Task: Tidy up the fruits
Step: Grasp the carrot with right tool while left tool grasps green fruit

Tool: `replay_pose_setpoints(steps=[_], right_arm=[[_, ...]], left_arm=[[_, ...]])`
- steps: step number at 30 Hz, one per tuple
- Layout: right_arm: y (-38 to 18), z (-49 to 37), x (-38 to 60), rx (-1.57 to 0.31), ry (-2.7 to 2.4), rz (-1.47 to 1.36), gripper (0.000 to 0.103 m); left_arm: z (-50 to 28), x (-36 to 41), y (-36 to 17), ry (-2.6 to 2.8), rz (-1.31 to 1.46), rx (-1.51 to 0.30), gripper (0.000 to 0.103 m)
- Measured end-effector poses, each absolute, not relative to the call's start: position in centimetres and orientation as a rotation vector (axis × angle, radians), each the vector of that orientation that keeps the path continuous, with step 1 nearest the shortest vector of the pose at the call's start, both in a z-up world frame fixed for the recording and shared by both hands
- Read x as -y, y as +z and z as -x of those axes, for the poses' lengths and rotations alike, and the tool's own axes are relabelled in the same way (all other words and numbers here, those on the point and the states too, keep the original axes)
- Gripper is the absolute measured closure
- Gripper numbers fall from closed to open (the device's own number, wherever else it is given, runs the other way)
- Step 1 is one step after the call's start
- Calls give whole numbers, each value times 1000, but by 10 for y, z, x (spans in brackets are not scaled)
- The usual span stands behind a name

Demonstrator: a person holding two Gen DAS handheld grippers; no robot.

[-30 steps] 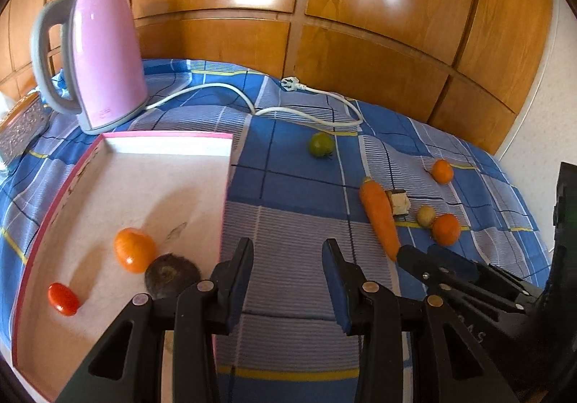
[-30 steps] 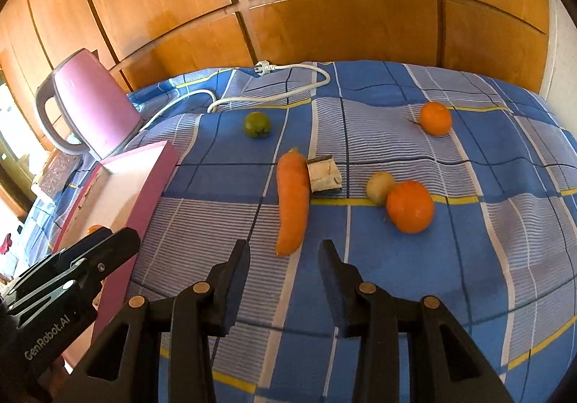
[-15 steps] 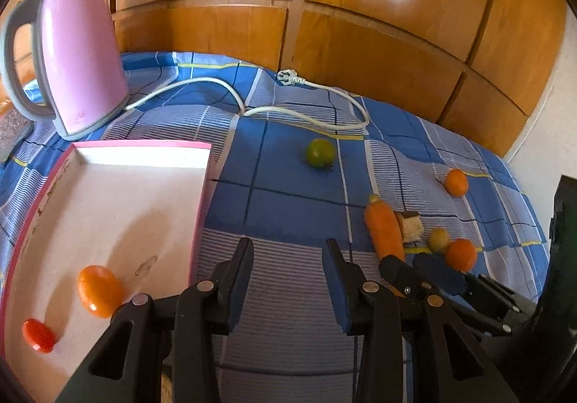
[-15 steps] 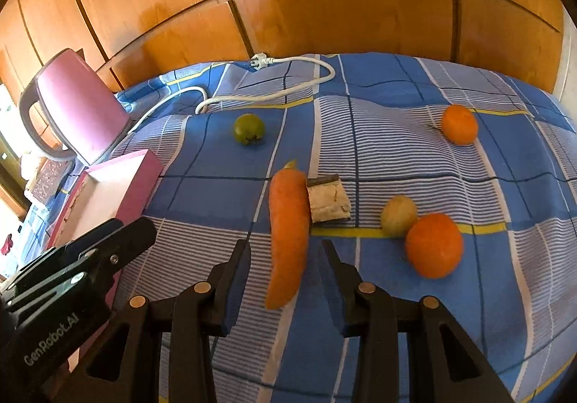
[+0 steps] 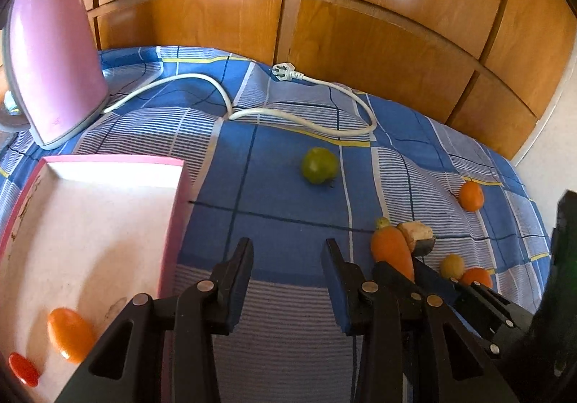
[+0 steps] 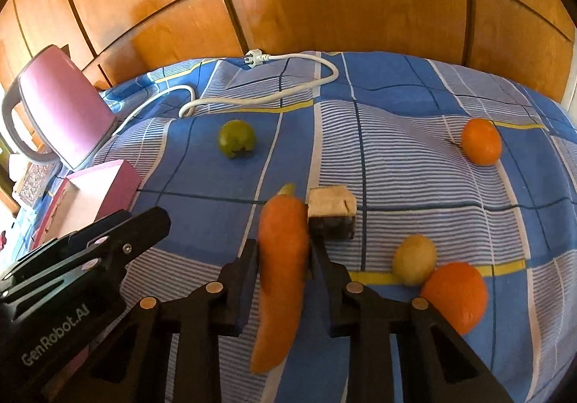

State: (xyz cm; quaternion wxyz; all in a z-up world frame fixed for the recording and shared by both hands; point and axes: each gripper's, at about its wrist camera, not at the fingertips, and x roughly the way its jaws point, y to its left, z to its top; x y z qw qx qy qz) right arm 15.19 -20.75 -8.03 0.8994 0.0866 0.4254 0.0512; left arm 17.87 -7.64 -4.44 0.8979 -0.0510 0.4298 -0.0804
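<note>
**Right jaws astride the carrot, not yet closed**

Our right gripper [image 6: 284, 255] has its jaws spread either side of the carrot [image 6: 283, 258]; we cannot tell whether the pads touch it. Our left gripper [image 5: 287, 258] hangs open and empty over bare cloth, just beside the tray.

Risks, as we judge them:
- The carrot tapers toward 6 o'clock; a squeeze on the taper could squirt it out backward.
- The right-hand finger sits very near the cut block [image 6: 331, 210] at the carrot's 1 o'clock; closing could nudge it or pinch it in as well.
- The bedding is soft and rumpled, so pressing down could roll the small yellow fruit [image 6: 414, 255] and the orange [image 6: 456, 295] touching it.

Further out: a green fruit [image 6: 237, 139] at 11 o'clock, a second orange [image 6: 481, 141] at 2 o'clock, well apart.

The pink tray [image 5: 173, 222] lies at 9 o'clock, holding an orange fruit [image 5: 68, 334] and a red tomato [image 5: 23, 368].

Surface: blue checked bedspread [image 6: 396, 136]. A pink kettle [image 5: 50, 53] stands at 10 o'clock, its white cord [image 5: 306, 114] looping across the back. Wooden panelling [image 6: 324, 6] behind.
</note>
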Motion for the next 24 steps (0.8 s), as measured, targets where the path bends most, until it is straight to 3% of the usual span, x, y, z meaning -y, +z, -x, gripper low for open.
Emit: replay_pose_setpoints(steps=[19,24], right_arm=[[-80,-183,216,-852,54,-121,74],[-81,-188,219,-853,52,-133,74]], left_arm=[[-233,107,-53,-218,102,-891,63],[-247,116,-57,-221,103,-899,58]])
